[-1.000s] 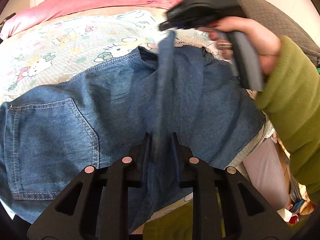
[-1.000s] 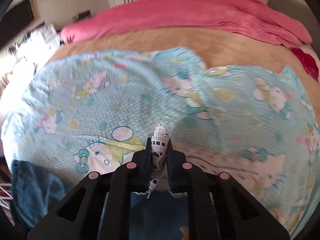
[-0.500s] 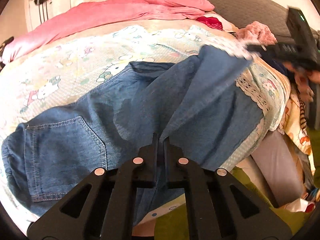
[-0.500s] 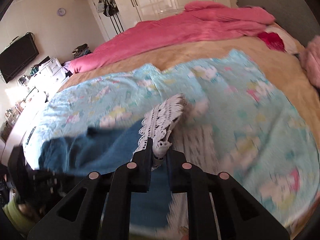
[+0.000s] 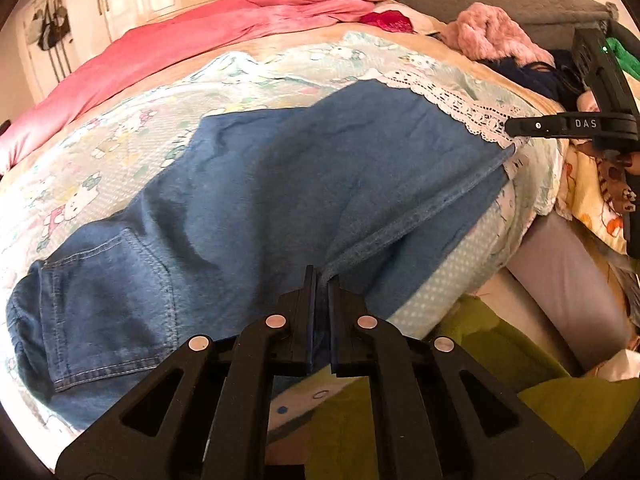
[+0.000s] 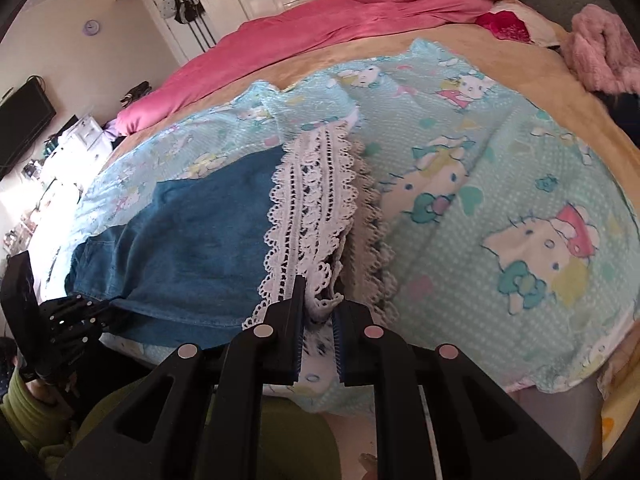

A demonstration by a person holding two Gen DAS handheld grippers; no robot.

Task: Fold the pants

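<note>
Left wrist view: the left claw (image 5: 322, 280) has its black fingers pressed nearly together, pinching the hemmed edge of the blue denim pants (image 5: 280, 192), which lie spread on the bed over a pale cartoon-cat printed sheet (image 5: 120, 136). A back pocket (image 5: 108, 304) shows at the left end (only this view shows it). At the far right, the right claw (image 5: 516, 127) meets the white lace-trimmed hem (image 5: 456, 106). The right wrist view shows that claw (image 6: 318, 300) narrowly parted, gripping bunched lace (image 6: 312, 208), with a pink quilt (image 6: 360, 8) beyond and the left claw (image 6: 100, 314) low at left.
</note>
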